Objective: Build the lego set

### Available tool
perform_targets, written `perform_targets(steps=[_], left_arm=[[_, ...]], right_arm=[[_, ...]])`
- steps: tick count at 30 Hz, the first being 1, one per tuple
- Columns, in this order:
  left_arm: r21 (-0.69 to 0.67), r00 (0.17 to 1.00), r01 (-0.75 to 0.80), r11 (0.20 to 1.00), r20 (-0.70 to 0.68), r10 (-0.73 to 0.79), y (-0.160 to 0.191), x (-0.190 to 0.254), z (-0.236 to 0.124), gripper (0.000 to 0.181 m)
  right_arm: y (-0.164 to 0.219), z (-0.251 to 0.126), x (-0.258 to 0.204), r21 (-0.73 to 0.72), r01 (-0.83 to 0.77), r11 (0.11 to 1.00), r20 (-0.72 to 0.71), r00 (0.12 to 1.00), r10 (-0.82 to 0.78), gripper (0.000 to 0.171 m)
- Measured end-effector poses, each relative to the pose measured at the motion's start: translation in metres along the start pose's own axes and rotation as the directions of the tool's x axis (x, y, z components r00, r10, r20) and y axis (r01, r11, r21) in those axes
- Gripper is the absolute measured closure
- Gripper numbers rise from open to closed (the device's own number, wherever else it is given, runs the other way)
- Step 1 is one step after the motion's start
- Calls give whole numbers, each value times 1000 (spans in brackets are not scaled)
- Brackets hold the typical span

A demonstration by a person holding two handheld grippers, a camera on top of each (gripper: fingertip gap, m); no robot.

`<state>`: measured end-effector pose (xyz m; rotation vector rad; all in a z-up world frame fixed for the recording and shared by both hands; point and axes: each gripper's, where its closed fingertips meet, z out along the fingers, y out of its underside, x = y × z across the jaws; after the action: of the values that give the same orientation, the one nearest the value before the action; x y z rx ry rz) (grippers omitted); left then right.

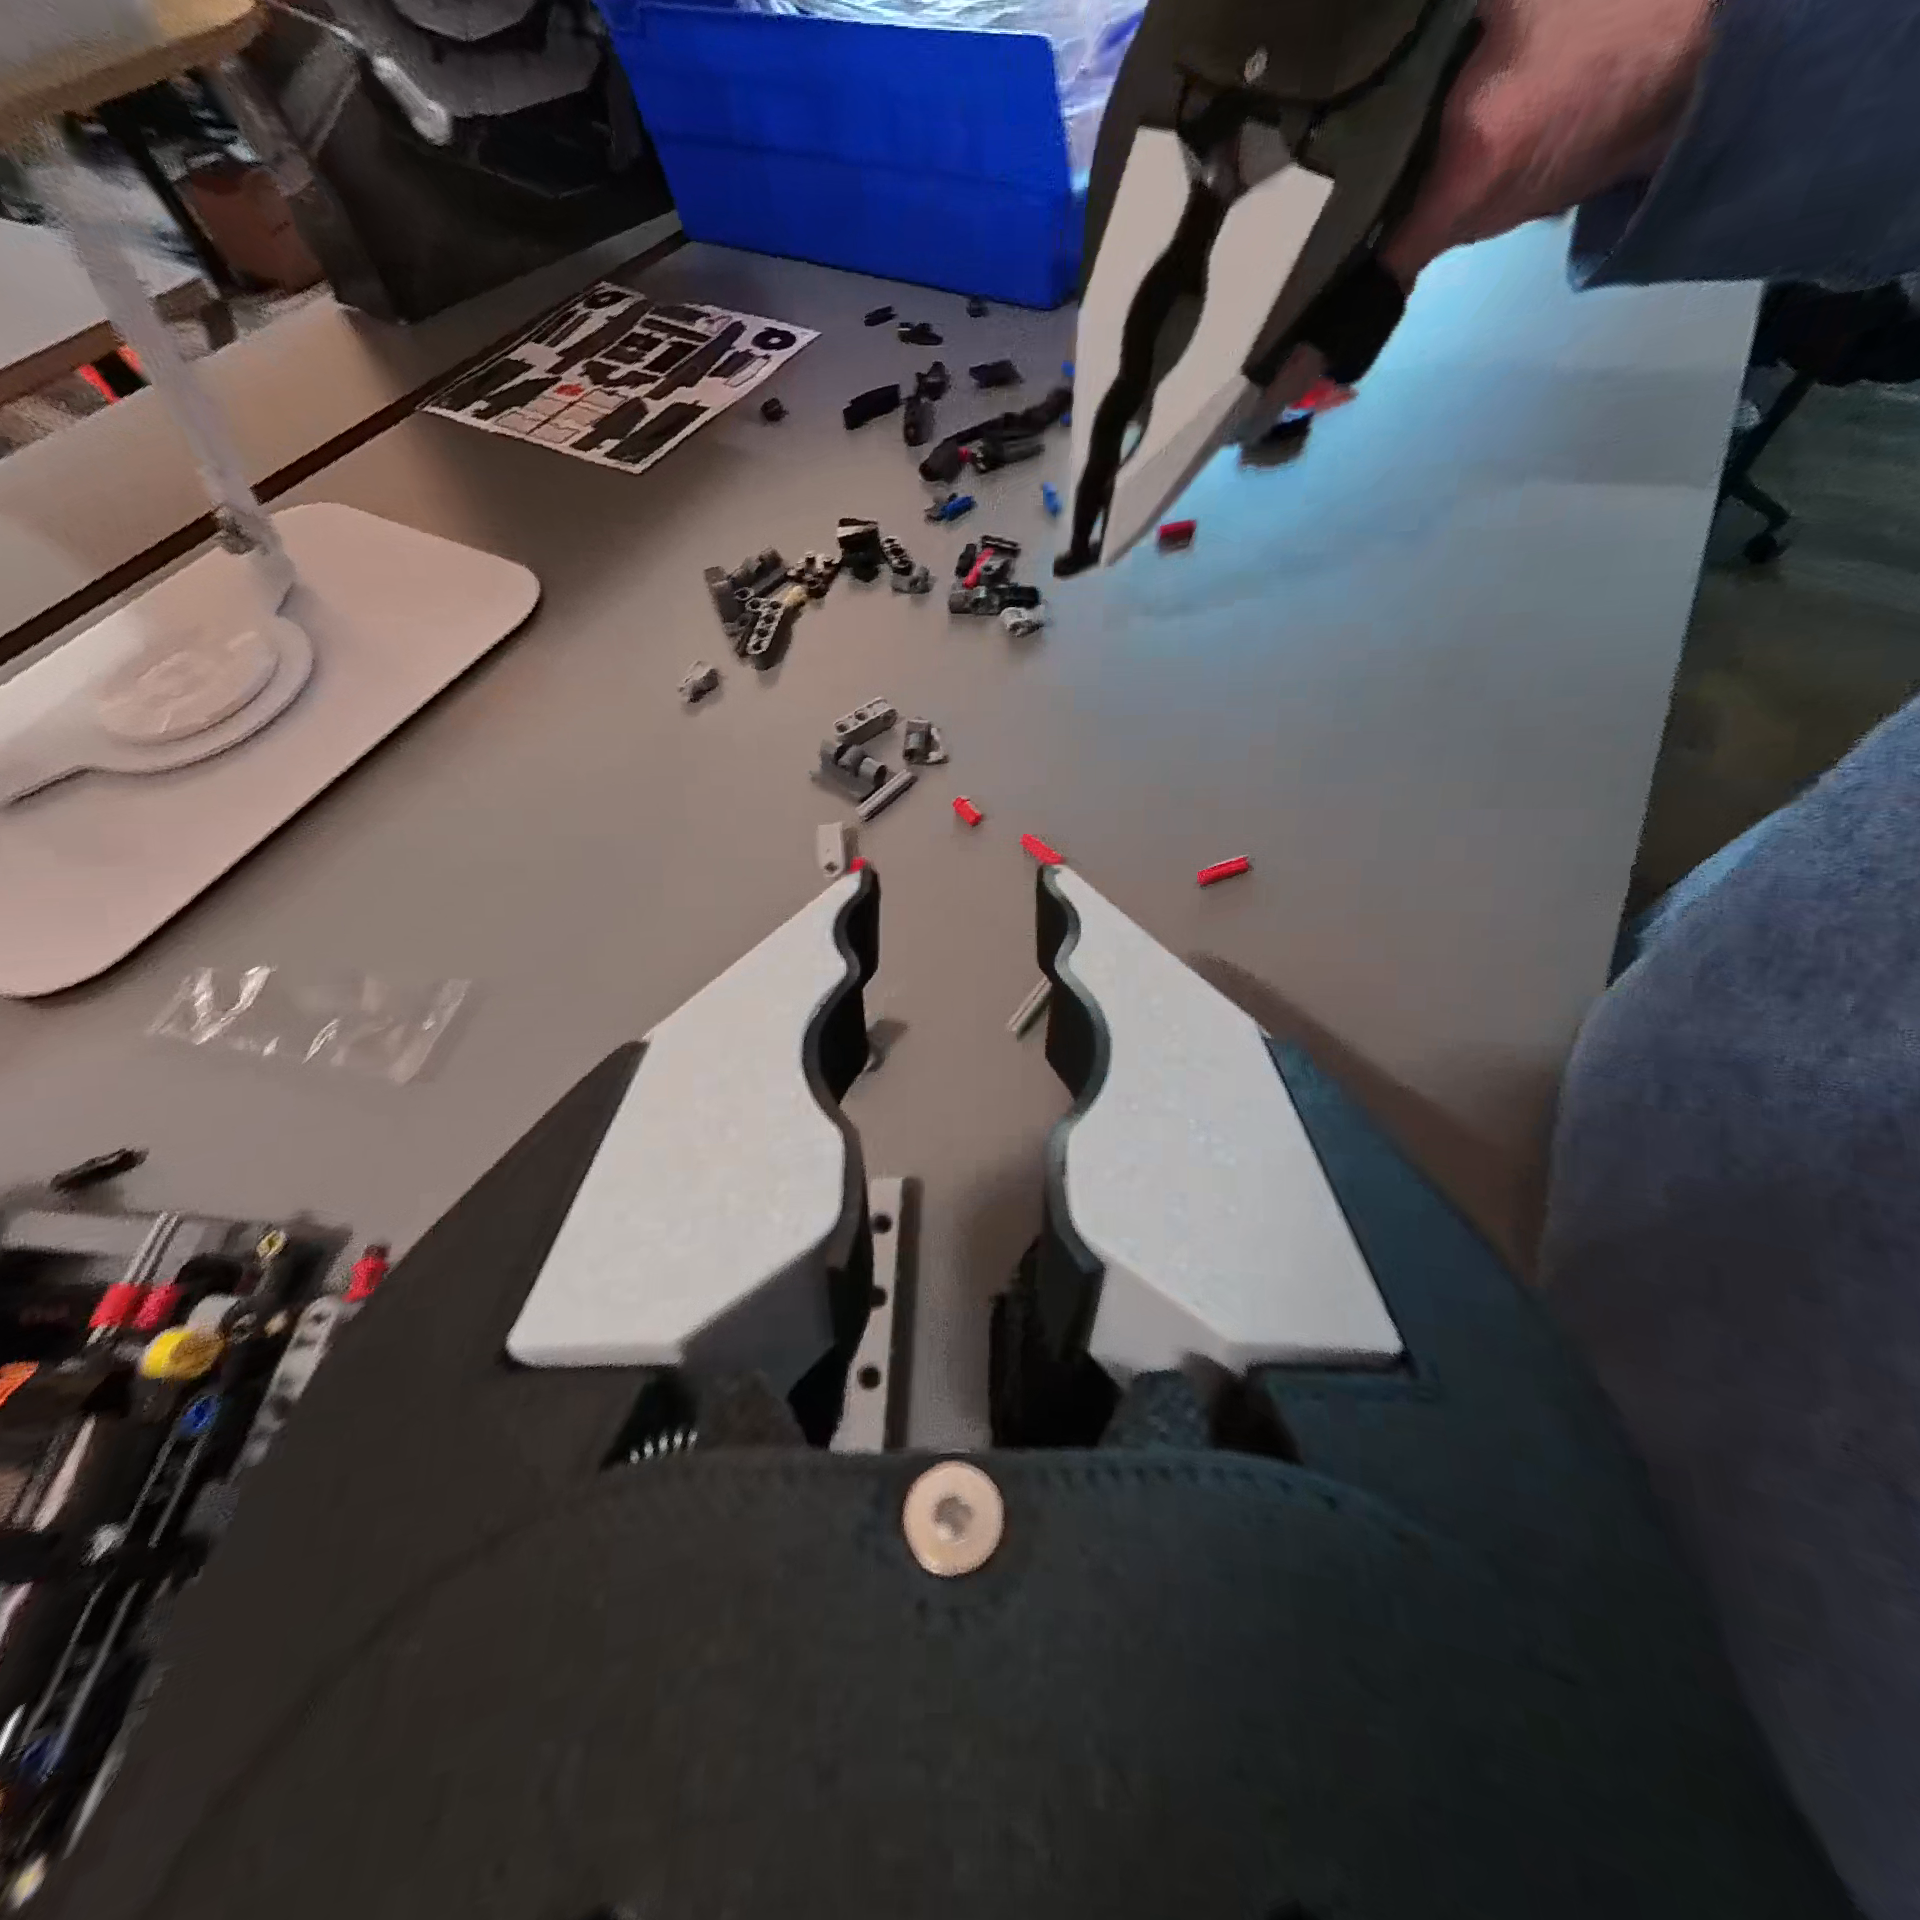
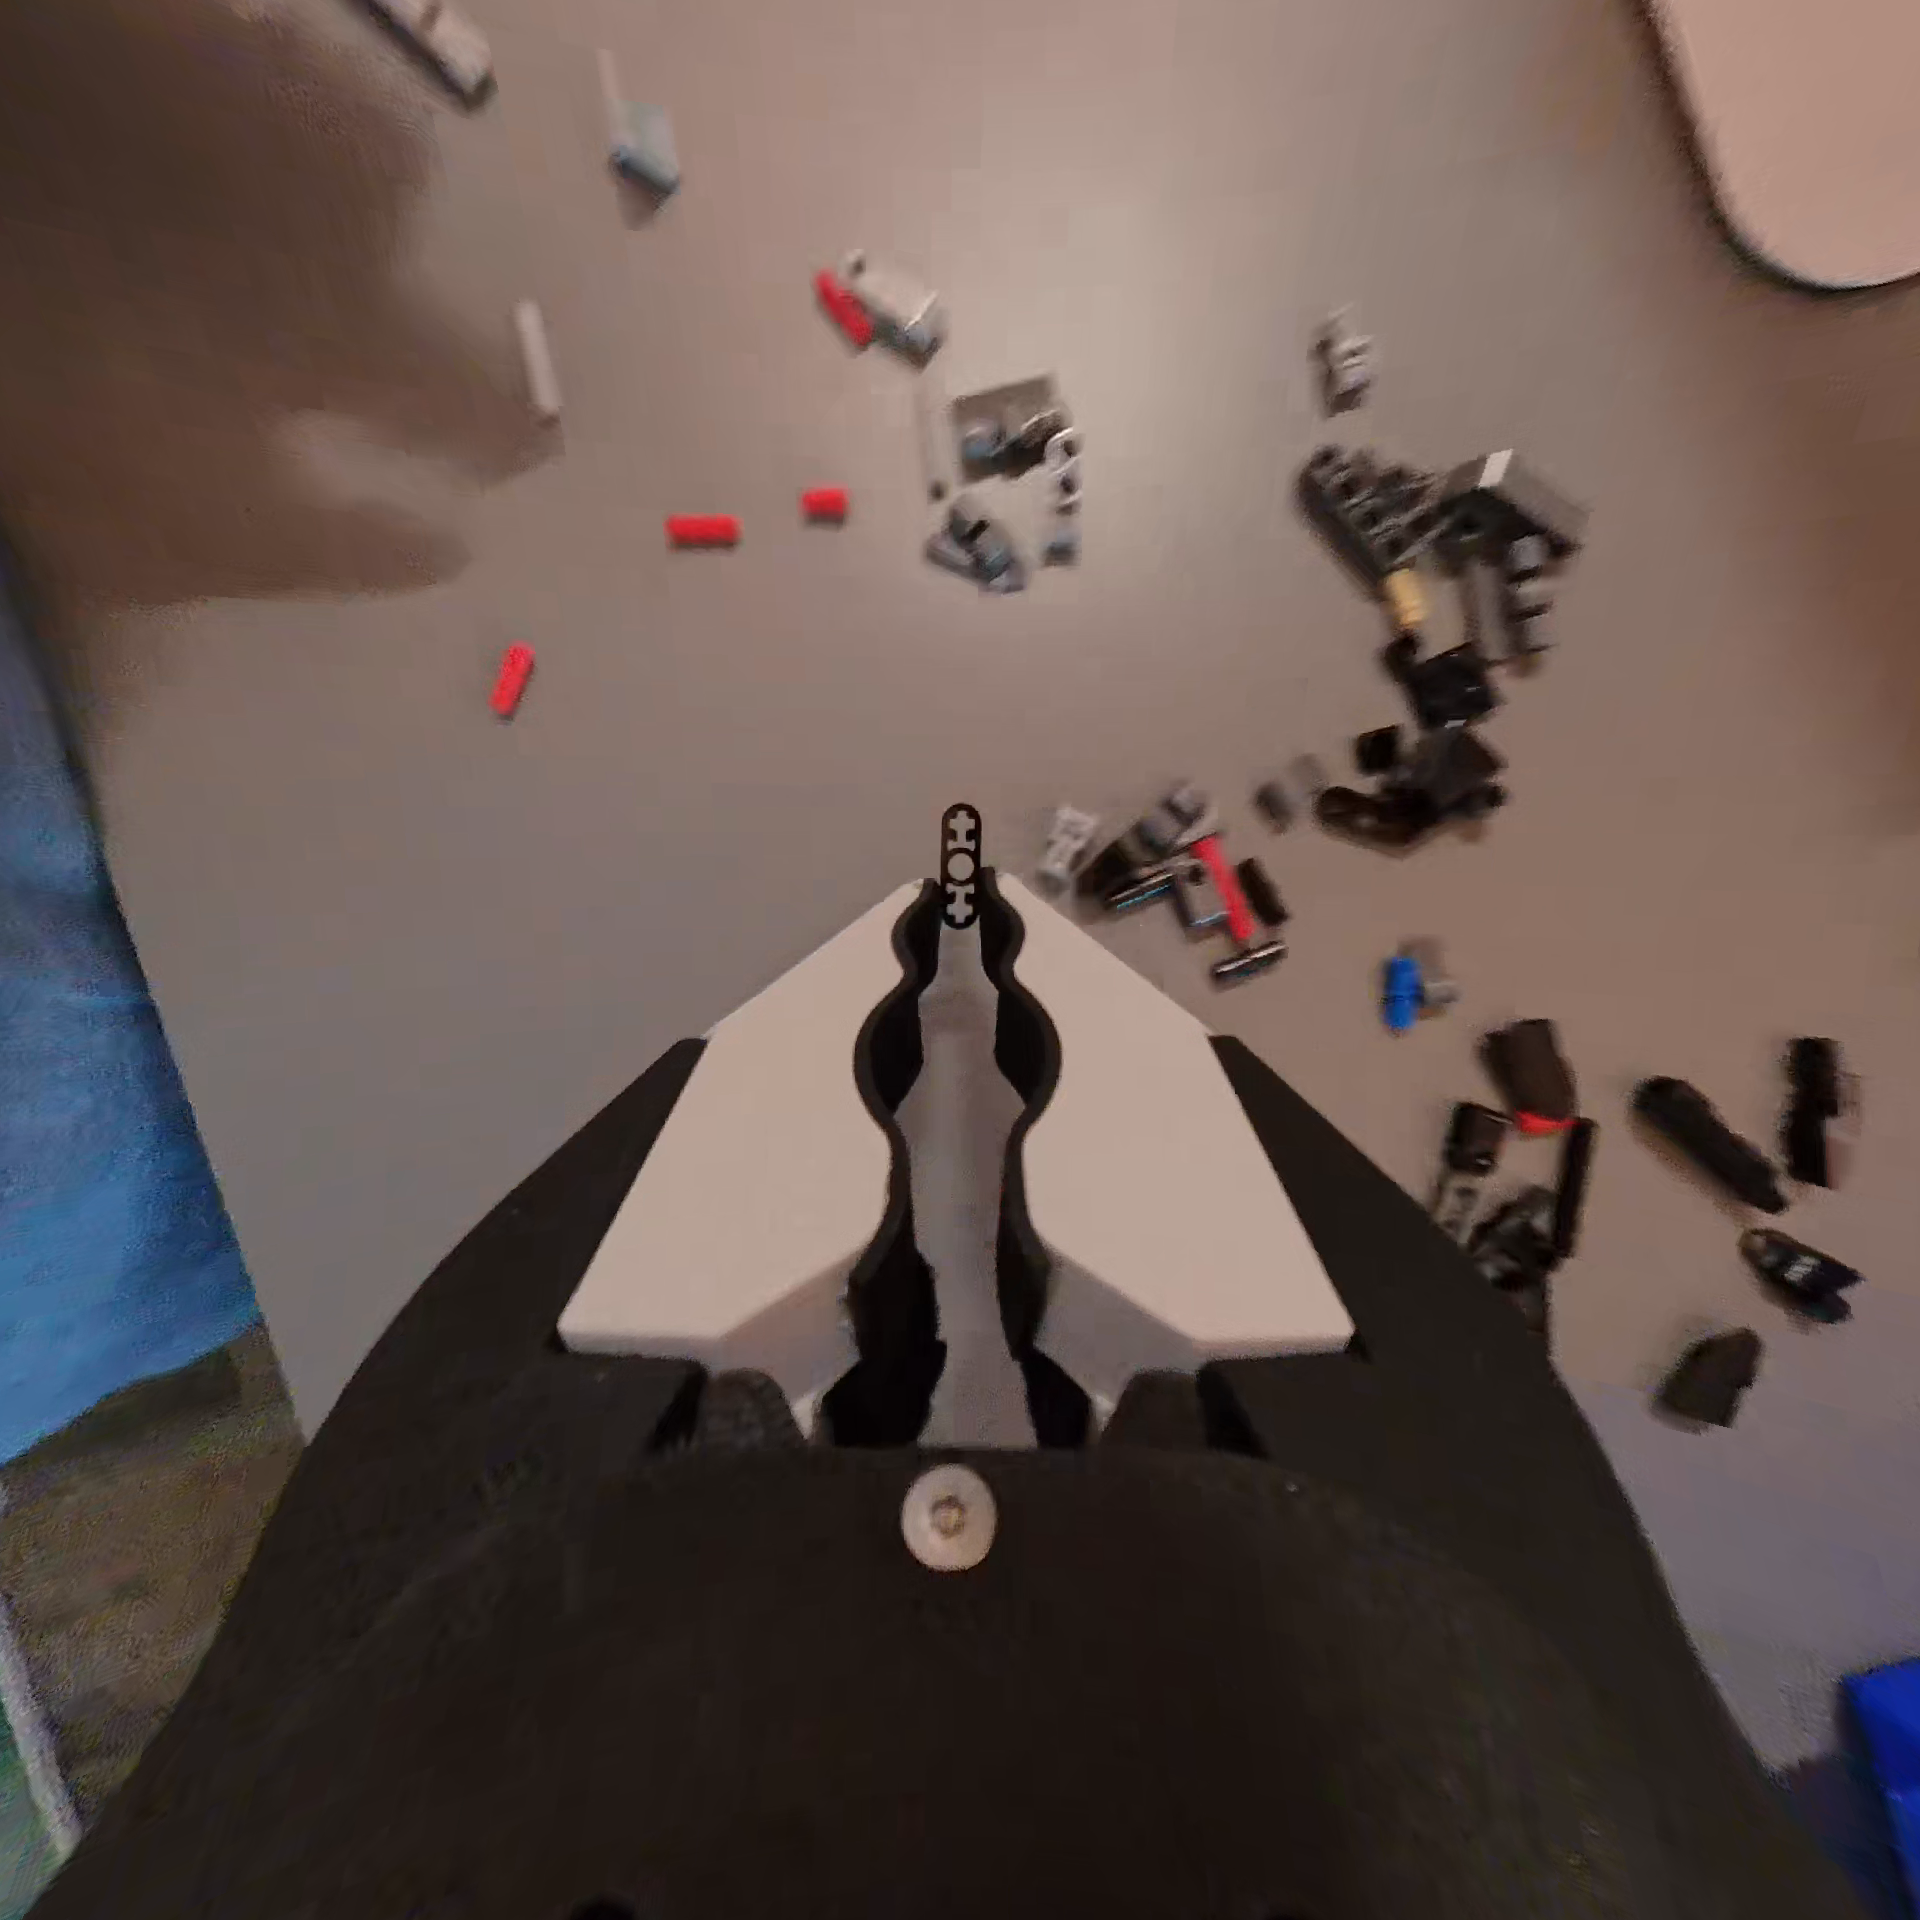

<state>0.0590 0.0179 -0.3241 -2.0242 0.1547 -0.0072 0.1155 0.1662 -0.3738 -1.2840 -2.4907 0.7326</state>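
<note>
My right gripper (image 2: 961, 885) is shut on a small thin black lego beam (image 2: 960, 844) with three holes, which sticks out past its tips above the grey table (image 2: 727, 831). It also shows in the left wrist view (image 1: 1081, 561), held up over the loose pieces. My left gripper (image 1: 956, 878) is open and empty, low over the table, close to several small red pins (image 1: 1039, 849). Loose grey pieces (image 1: 868, 753) and black pieces (image 1: 987, 436) lie scattered ahead. A partly built black model (image 1: 135, 1403) with red and yellow parts sits at the lower left.
A sticker sheet (image 1: 623, 374) lies at the back, with a blue bin (image 1: 862, 156) behind it. A white stand base (image 1: 229, 707) sits on the left and a clear plastic bag (image 1: 312, 1023) lies near it. The table's right edge (image 1: 1662, 748) is close, beside a person's blue-clad leg (image 1: 1766, 1143). Some 15 centimetres of space lies between my two pairs of fingers. My right tips are about 30 centimetres from the partly built black model (image 1: 135, 1403), my left tips only 15 centimetres.
</note>
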Motion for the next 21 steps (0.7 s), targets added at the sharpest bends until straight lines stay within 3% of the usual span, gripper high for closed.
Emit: perform_targets(steps=[10,13,17,21], left_arm=[[-27,986,-67,997,-154,62,-10,49,44,152],[-45,983,-84,995,-166,76,-10,58,51,152],[-88,992,-49,995,-118,39,-3,52,55,152],[-182,999,31,983,34,-25,12,25,62,157]], right_arm=[[19,22,-35,-42,178,983,49,983,-176,166],[16,16,-34,-16,163,986,47,986,-162,160],[18,-1,-28,37,101,994,28,994,-102,158],[20,-10,-29,58,86,995,20,996,-87,162]])
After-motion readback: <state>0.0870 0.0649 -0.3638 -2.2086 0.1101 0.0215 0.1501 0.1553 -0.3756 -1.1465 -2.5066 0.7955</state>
